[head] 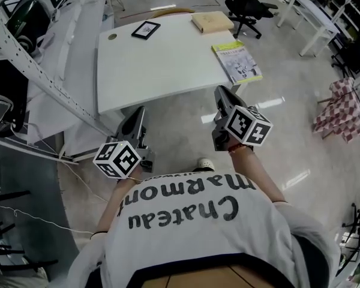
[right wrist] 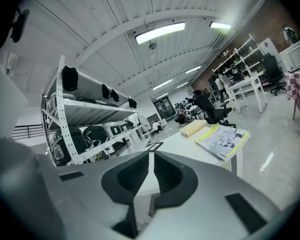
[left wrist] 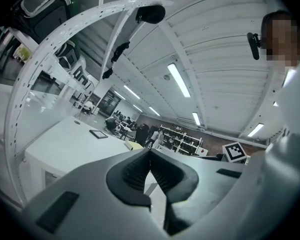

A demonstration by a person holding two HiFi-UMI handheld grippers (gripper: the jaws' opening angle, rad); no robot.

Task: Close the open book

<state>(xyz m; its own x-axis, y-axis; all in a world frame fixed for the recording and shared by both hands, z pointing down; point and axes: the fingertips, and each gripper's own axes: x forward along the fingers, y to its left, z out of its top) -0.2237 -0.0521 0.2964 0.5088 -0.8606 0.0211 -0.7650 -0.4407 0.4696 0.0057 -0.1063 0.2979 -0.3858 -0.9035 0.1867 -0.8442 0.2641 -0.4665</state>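
A book (head: pixel 237 62) with a yellow-green edge lies flat at the front right corner of the white table (head: pixel 150 71), one printed face up. In the right gripper view the same book (right wrist: pixel 224 140) shows ahead to the right, overhanging the table corner. My left gripper (head: pixel 139 111) is held just short of the table's front edge, its jaws together with nothing in them (left wrist: pixel 150 151). My right gripper (head: pixel 221 92) hovers near the front right corner, a little short of the book, also shut and empty (right wrist: pixel 152 156).
A tan book or box (head: pixel 212 21) lies at the table's far right and a black-framed tablet (head: pixel 146 29) at its far middle. White racks (head: pixel 24 71) stand to the left. An office chair (head: pixel 243 8) and a checkered cloth (head: pixel 342 110) stand on the right.
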